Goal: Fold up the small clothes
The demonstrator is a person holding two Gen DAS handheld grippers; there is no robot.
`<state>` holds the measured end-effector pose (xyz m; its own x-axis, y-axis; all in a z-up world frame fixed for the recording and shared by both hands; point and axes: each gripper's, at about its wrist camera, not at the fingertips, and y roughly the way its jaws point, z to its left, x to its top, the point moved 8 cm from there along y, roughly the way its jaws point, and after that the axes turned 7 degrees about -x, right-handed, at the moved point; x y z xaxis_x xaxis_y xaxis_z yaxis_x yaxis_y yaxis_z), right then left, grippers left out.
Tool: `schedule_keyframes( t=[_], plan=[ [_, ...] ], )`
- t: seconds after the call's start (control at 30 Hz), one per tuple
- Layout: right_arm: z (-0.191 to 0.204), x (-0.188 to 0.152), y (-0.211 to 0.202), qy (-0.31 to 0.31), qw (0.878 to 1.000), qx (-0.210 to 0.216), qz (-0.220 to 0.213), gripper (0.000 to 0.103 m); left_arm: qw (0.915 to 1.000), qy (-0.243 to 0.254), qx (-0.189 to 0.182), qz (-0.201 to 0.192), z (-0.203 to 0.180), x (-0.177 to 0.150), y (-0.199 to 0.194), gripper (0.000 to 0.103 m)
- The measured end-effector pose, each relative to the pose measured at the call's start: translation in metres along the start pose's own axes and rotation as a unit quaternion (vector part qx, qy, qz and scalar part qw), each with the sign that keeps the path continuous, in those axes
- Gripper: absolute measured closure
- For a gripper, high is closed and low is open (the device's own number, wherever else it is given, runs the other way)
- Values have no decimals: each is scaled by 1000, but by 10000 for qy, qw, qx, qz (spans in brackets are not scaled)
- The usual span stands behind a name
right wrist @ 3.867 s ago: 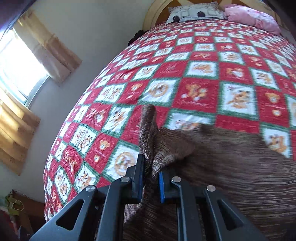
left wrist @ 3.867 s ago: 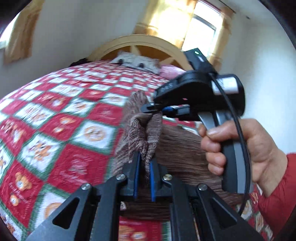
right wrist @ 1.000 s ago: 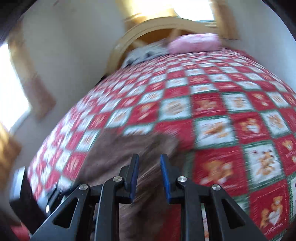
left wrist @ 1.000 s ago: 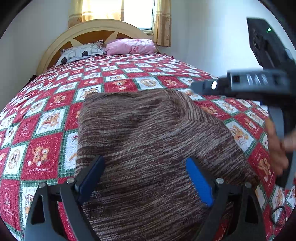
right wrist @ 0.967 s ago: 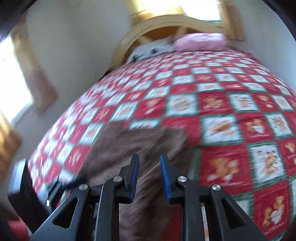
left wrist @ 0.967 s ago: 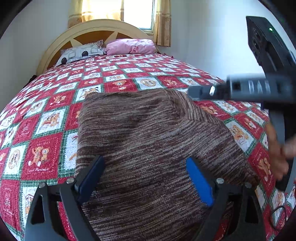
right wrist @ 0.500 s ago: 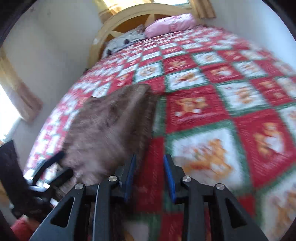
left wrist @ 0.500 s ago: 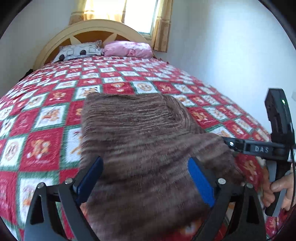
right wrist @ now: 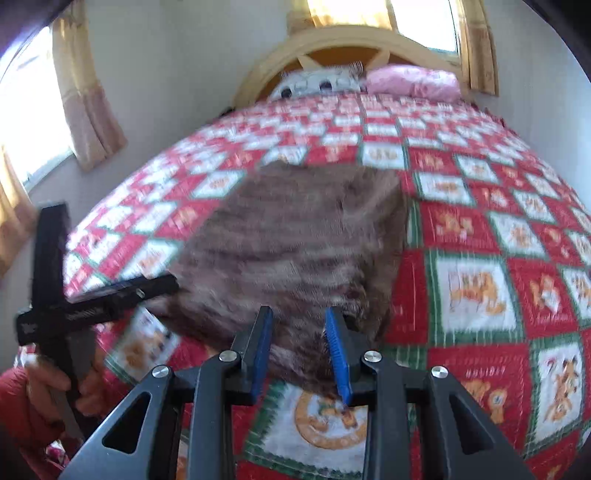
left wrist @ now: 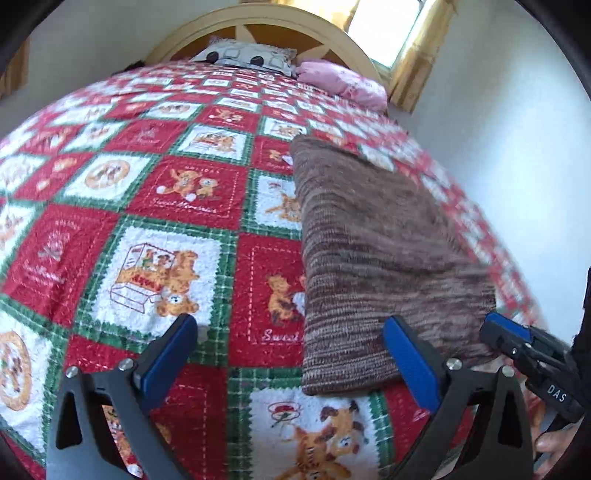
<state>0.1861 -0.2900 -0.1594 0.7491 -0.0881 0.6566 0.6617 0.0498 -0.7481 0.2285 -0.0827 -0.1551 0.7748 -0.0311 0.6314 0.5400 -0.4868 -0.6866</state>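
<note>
A brown knitted sweater (left wrist: pixel 376 251) lay folded flat on the bed's red, white and green teddy bear quilt (left wrist: pixel 177 206). The left gripper (left wrist: pixel 291 354) was above the quilt, at the sweater's near left corner. Its blue fingers (left wrist: pixel 168 352) were opening wide and held nothing. The right gripper (right wrist: pixel 301 354) was above the near edge of the sweater. Its fingers (right wrist: pixel 338 358) were closing, with a gap between them, and were not squeezing the cloth. Two pillows (right wrist: pixel 369 81) sat by the headboard (left wrist: pixel 266 26).
</note>
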Motion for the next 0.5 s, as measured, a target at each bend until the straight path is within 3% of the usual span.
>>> schedule_keyframes(
  t=[0.1,0.27,0.5],
  plan=[
    [-15,-14,6,94,9999,41,119,90,9990,266,321,153,-1,-2,8,0],
    [-23,-21,7,292,9995,100,23,92,9965,494,634,248,-1,-5,12,0],
    [-18,-21,0,244,9994,-175,-164,92,9967,480,612,224,0,-5,12,0]
  ],
)
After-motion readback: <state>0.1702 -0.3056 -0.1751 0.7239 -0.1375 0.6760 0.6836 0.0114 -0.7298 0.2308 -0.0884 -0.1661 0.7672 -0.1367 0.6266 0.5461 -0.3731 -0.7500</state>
